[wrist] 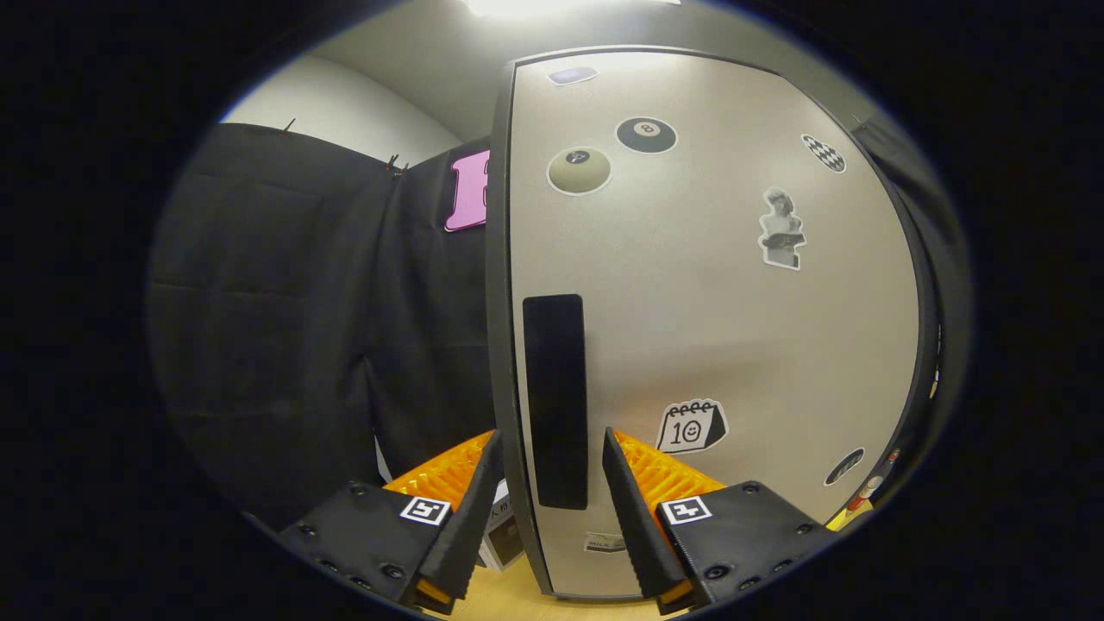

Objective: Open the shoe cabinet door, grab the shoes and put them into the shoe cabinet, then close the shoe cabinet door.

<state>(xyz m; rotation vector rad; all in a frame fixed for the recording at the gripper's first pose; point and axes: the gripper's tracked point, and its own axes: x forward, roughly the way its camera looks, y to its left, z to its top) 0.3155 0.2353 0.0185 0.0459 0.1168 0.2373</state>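
Both claw [548, 483] fingers astride upright door [716, 328] edge, seemingly.

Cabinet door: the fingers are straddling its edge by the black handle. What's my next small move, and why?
Probably close the gripper on the door edge, then pull. The fingers stand open, one on each side of the cabinet door's free edge, level with the lower end of the black handle, and neither visibly presses on it. Whether the door is already ajar, I cannot tell.

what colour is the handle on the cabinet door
Black: a tall dark handle on the pale beige door, seen in the gripper view between the open gripper fingers.
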